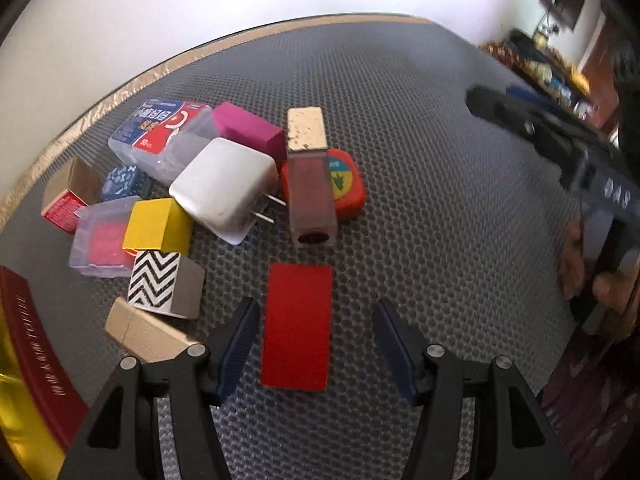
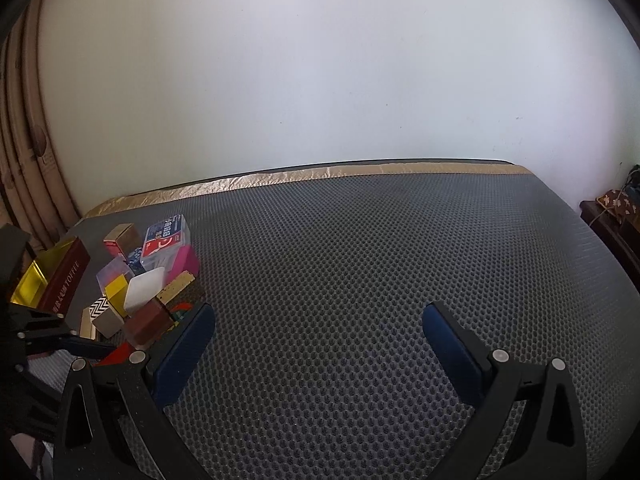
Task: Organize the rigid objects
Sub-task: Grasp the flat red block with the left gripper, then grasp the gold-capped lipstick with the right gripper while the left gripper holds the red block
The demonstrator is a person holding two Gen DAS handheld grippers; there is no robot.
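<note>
In left wrist view: left gripper (image 1: 314,330) open, straddling the flat red card (image 1: 297,326) on the desk (image 1: 420,184), pile just beyond. Risk: card lies flush, fingers may skid over it. Right wrist view: right gripper (image 2: 318,338) open over bare mat, probably idle; pile (image 2: 140,280) far left.

My right gripper (image 1: 600,184) is smeared by blur, so I cannot read its jaws there. The toffee tin (image 1: 28,364) is cut off by the frame's left edge. Beside the tin, the charger (image 1: 224,184) hides part of the pink block (image 1: 248,130) and the floss box (image 1: 160,136). The shelf clutter (image 1: 548,68) far beyond the tin is too blurred to name.
</note>
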